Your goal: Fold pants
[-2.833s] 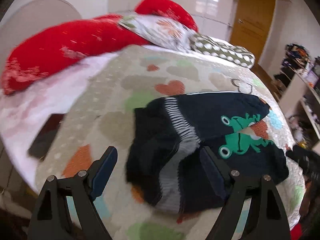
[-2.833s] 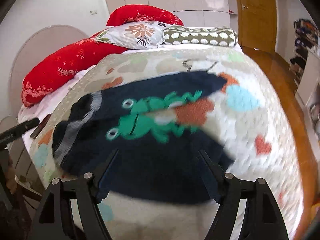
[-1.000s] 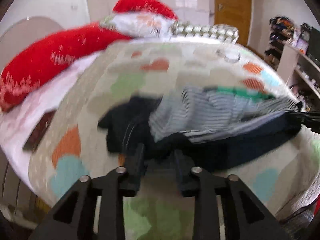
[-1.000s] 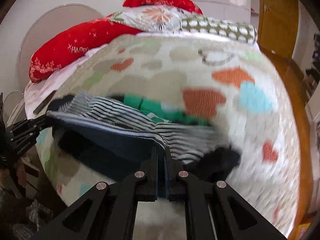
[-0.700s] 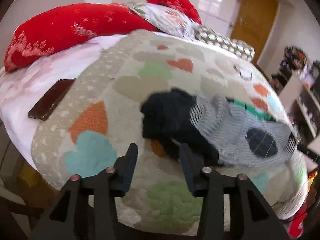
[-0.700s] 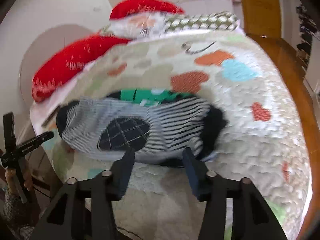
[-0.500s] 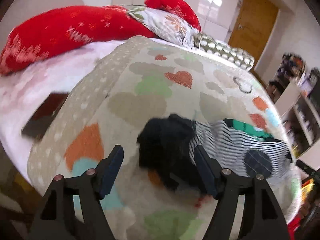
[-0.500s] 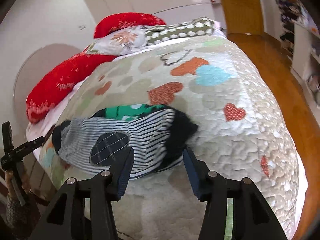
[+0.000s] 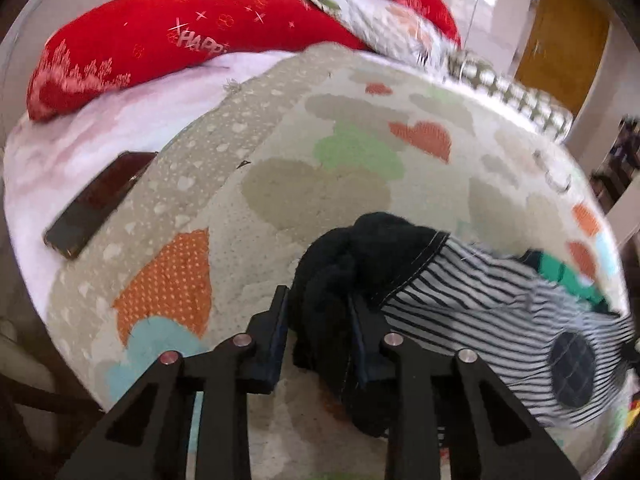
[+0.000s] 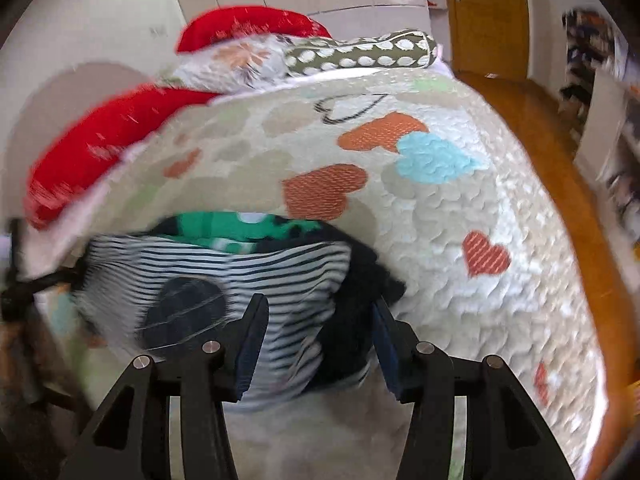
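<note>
Gripping for another fold seems to be the step in hand: the pants (image 9: 460, 304) lie already doubled over near the front edge of the heart-patterned quilt (image 9: 312, 184), striped lining turned outward, and each gripper is set at one end of the bundle. The left gripper (image 9: 318, 332) has its jaws narrowed around the bunched black end, the cloth filling the gap and touching both fingers, so it looks to be pinching that end, though how firmly I cannot tell. The right gripper (image 10: 316, 344) stands wider, its jaws straddling the opposite end where stripes meet black fabric; whether the pads press the cloth yet is unclear through the blur. The next move likely calls for the right jaws to close on their edge, then both ends to lift together and carry across evenly. The garment looks soft and lumpy: black outside, white-and-black striped inside with a dark checked oval patch (image 10: 184, 312), and a green print (image 10: 236, 228) peeking at the far side.
</note>
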The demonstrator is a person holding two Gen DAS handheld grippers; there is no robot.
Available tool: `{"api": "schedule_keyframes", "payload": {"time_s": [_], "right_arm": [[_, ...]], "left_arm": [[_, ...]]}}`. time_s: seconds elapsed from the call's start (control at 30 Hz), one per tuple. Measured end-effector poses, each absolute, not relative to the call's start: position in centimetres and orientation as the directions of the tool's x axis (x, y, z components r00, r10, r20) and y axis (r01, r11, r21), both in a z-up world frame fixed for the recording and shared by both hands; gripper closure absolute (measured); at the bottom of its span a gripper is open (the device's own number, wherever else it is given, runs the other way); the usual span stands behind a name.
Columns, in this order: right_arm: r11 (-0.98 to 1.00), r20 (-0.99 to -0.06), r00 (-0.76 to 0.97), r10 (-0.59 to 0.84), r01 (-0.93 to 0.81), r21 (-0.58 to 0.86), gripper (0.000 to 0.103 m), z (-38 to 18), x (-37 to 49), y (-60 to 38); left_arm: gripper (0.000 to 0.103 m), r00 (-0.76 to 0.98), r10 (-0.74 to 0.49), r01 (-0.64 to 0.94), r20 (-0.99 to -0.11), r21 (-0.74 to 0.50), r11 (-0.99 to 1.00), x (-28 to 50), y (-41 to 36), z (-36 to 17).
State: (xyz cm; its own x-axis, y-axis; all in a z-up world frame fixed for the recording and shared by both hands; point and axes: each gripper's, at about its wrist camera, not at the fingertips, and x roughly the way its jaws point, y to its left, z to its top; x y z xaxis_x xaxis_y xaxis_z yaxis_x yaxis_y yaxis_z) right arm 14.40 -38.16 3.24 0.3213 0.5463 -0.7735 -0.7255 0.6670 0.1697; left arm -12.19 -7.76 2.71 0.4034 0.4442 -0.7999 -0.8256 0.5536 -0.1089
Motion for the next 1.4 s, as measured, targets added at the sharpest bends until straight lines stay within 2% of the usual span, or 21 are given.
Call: {"api": "schedule_keyframes", "payload": {"time_s": [0.03, 0.07, 0.2, 0.27, 0.37, 0.43, 0.5, 0.57, 0.63, 0.67, 0.7, 0.73, 0.77, 0.83, 0.93, 1.0, 1.07, 1.27, 1.3, 1.37, 1.4], "right_arm": [[0.663, -0.795, 0.323, 0.513, -0.737, 0.128, 0.087, 2.8, 14.4, -37.3], [0.656, -0.808, 0.324, 0.493, -0.748, 0.101, 0.095, 2.7, 14.3, -36.7], [0.632, -0.758, 0.398, 0.516, -0.774, 0.024, 0.095, 5.8, 13.8, -35.8], [0.629, -0.719, 0.405, 0.565, -0.775, 0.058, 0.095, 8.1, 14.2, -35.6], [0.650, -0.701, 0.398, 0.591, -0.750, 0.123, 0.094, 8.6, 15.7, -35.4], [0.675, -0.729, 0.380, 0.570, -0.723, 0.150, 0.092, 6.9, 16.9, -35.3], [0.712, -0.784, 0.362, 0.504, -0.688, 0.140, 0.086, 4.4, 18.1, -35.5], [0.733, -0.804, 0.312, 0.507, -0.647, 0.211, 0.080, 2.5, 18.9, -37.0], [0.731, -0.774, 0.294, 0.561, -0.615, 0.295, 0.061, 2.4, 19.0, -38.8], [0.728, -0.757, 0.300, 0.580, -0.608, 0.317, 0.044, 2.5, 18.9, -39.5], [0.724, -0.742, 0.305, 0.597, -0.605, 0.333, 0.033, 2.5, 18.7, -39.9], [0.720, -0.737, 0.304, 0.604, -0.604, 0.341, 0.032, 2.5, 18.6, -40.0], [0.716, -0.739, 0.290, 0.608, -0.603, 0.353, 0.032, 2.2, 18.6, -39.9], [0.699, -0.754, 0.230, 0.616, -0.601, 0.387, 0.032, 1.0, 18.9, -38.9], [0.691, -0.768, 0.199, 0.609, -0.610, 0.389, 0.034, -0.6, 18.9, -36.6], [0.680, -0.773, 0.176, 0.610, -0.616, 0.397, 0.075, -0.6, 19.0, -35.9], [0.661, -0.740, 0.142, 0.657, -0.581, 0.475, 0.079, 0.3, 19.8, -36.5], [0.719, -0.709, 0.300, 0.639, -0.561, 0.410, 0.079, 3.0, 20.3, -39.7], [0.728, -0.712, 0.303, 0.633, -0.546, 0.415, 0.076, 2.6, 20.6, -40.3], [0.753, -0.740, 0.301, 0.601, -0.522, 0.399, 0.064, 1.6, 21.0, -40.8], [0.772, -0.757, 0.310, 0.576, -0.512, 0.378, 0.063, 1.3, 21.0, -41.2]], "left_arm": [[0.080, 0.413, 0.444, -0.824, -0.795, -0.120, 0.553, -12.4, -7.8, 2.8], [0.085, 0.432, 0.440, -0.821, -0.787, -0.141, 0.554, -12.7, -7.8, 3.1], [0.090, 0.472, 0.489, -0.822, -0.734, -0.166, 0.545, -13.3, -7.9, 5.3], [0.090, 0.450, 0.539, -0.836, -0.712, -0.123, 0.535, -13.4, -8.0, 6.0], [0.090, 0.402, 0.534, -0.848, -0.744, -0.083, 0.523, -13.1, -7.8, 4.5], [0.090, 0.374, 0.505, -0.855, -0.777, -0.078, 0.513, -13.2, -7.5, 3.2], [0.090, 0.352, 0.488, -0.865, -0.799, -0.078, 0.496, -13.5, -7.5, 2.4], [0.090, 0.392, 0.460, -0.865, -0.796, -0.149, 0.479, -14.5, -7.5, 3.1], [0.088, 0.444, 0.469, -0.856, -0.764, -0.206, 0.475, -15.1, -7.7, 4.5], [0.083, 0.458, 0.476, -0.849, -0.751, -0.211, 0.484, -15.0, -7.9, 5.3], [0.078, 0.470, 0.479, -0.842, -0.742, -0.212, 0.497, -14.9, -8.2, 5.9], [0.068, 0.486, 0.478, -0.829, -0.732, -0.213, 0.517, -14.4, -8.6, 6.4], [0.061, 0.509, 0.476, -0.809, -0.717, -0.210, 0.550, -13.6, -9.1, 7.0], [0.061, 0.540, 0.463, -0.774, -0.703, -0.198, 0.602, -12.2, -10.1, 7.4], [0.053, 0.577, 0.429, -0.711, -0.695, -0.170, 0.682, -9.5, -11.5, 7.2], [0.053, 0.552, 0.447, -0.709, -0.704, -0.115, 0.696, -7.8, -11.9, 6.6], [0.053, 0.528, 0.456, -0.710, -0.716, -0.078, 0.700, -6.3, -11.9, 5.8], [0.053, 0.408, 0.550, -0.754, -0.729, 0.071, 0.653, -3.6, -12.3, 2.5], [0.052, 0.393, 0.555, -0.761, -0.733, 0.080, 0.644, -3.6, -12.1, 2.0], [0.040, 0.361, 0.571, -0.774, -0.738, 0.105, 0.625, -3.8, -11.8, 0.8], [0.037, 0.354, 0.579, -0.778, -0.735, 0.112, 0.618, -4.1, -11.7, 0.6]]}}
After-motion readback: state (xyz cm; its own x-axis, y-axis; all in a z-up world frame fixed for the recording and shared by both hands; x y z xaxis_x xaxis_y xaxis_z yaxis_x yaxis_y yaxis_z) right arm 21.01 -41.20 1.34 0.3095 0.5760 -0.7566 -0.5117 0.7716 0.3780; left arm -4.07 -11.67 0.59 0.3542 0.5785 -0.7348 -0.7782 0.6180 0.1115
